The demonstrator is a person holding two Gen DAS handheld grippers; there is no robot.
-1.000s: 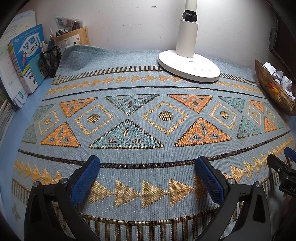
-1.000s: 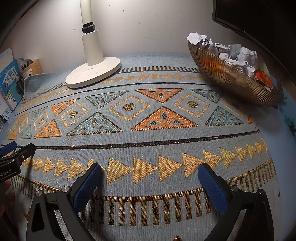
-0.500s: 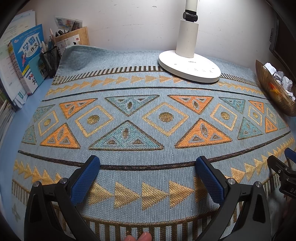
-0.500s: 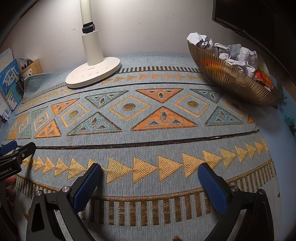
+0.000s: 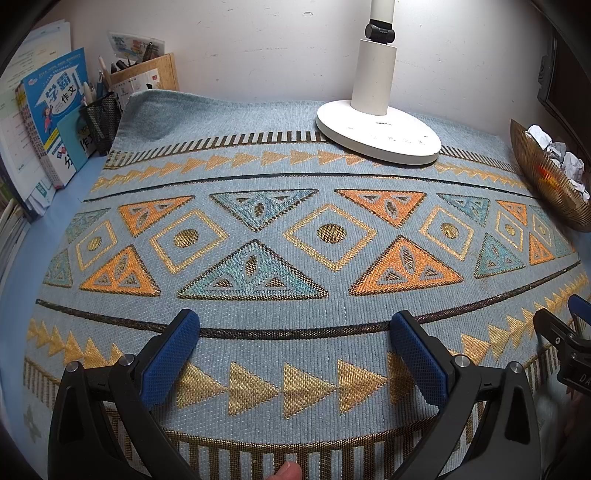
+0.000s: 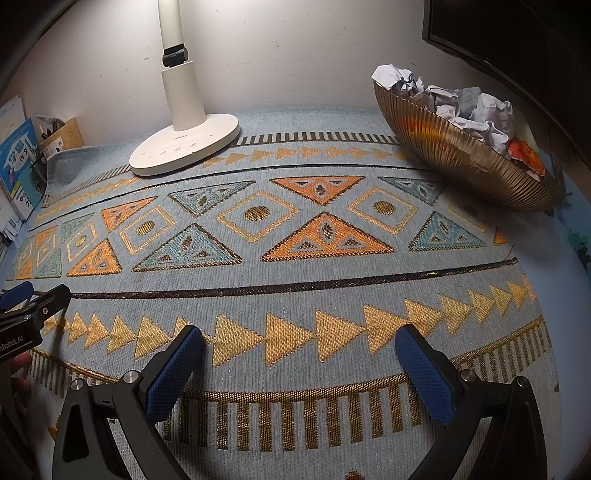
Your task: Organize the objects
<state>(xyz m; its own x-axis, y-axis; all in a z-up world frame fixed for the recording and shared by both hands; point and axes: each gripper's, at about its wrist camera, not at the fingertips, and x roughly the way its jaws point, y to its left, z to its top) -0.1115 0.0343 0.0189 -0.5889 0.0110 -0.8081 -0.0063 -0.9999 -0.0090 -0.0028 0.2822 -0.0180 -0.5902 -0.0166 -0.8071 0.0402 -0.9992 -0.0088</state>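
Note:
A gold ribbed bowl (image 6: 461, 155) holds several crumpled paper balls (image 6: 465, 107) and an orange scrap (image 6: 524, 155); it stands at the back right of the patterned blue mat (image 6: 295, 269). The bowl (image 5: 546, 181) also shows at the right edge of the left wrist view. My left gripper (image 5: 291, 336) hovers open over the mat's front, nothing between its blue pads. My right gripper (image 6: 299, 350) is open too, over the front row of gold triangles. Each gripper shows in the other's view: the right gripper (image 5: 569, 332) and the left gripper (image 6: 29, 306).
A white lamp base (image 5: 376, 129) with its post stands at the back centre. Books (image 5: 51, 122), a mesh pen cup (image 5: 103, 122) and a wooden box (image 5: 147, 77) line the left wall. A dark monitor (image 6: 517, 33) hangs at the upper right. A fingertip (image 5: 286, 472) shows at the bottom.
Both grippers have barely moved. A fingertip has come into the bottom edge of the left wrist view.

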